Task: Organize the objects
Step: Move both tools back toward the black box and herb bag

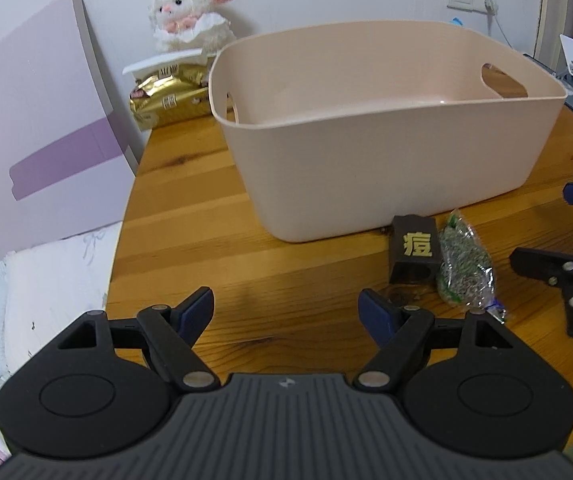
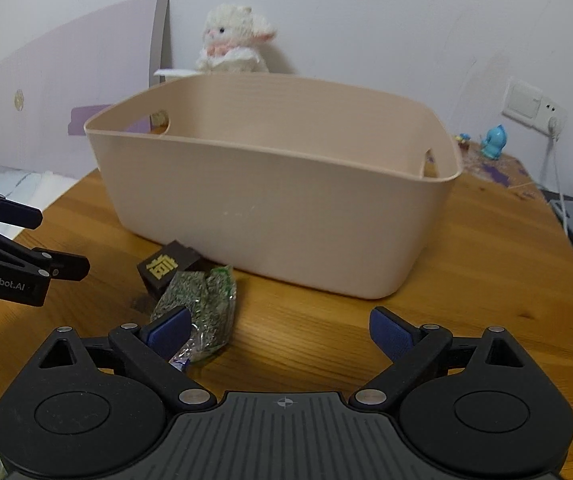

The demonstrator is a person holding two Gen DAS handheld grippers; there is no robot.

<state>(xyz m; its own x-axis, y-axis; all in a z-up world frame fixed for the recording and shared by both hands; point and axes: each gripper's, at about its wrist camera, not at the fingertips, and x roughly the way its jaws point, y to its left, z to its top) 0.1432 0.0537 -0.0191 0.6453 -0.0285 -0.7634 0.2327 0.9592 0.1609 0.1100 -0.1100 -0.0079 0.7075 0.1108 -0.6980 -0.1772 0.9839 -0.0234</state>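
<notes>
1. Wooden table [image 1: 190, 216]: it carries a beige plastic bin [image 1: 386, 152] with cut-out handles, set toward the table's far side. The visible part of its interior is bare.
2. Task objects: a small dark box [image 1: 412, 252] with a gold character and a clear packet of green-grey bits [image 1: 464, 272] lie touching each other, just in front of the bin's near wall, toward the table's near edge.
3. Left gripper [image 1: 286, 312]: released, jaws spread wide, nothing between them; it hovers over bare wood to the left of the two objects.
4. Right gripper [image 2: 282, 332]: also released and empty. Its left blue pad [image 2: 168, 330] overlaps the near end of the packet in the right wrist view; contact cannot be confirmed.
5. Step in hand (judged): the first pick, most likely the packet, since it is nearest the right gripper.
6. Technique: shift the right gripper leftward until the packet's middle sits between the pads, then close across its narrow width. The film is soft and may slip or bunch, so a grip on the bulk, not the sealed end, is safer.
7. Caution: the box touches the packet and may be dragged along; lift straight up to clear the bin's rim before release.
8. Background: a plush lamb [image 1: 192, 12] and a gold pouch [image 1: 170, 98] sit at the far left corner.
</notes>
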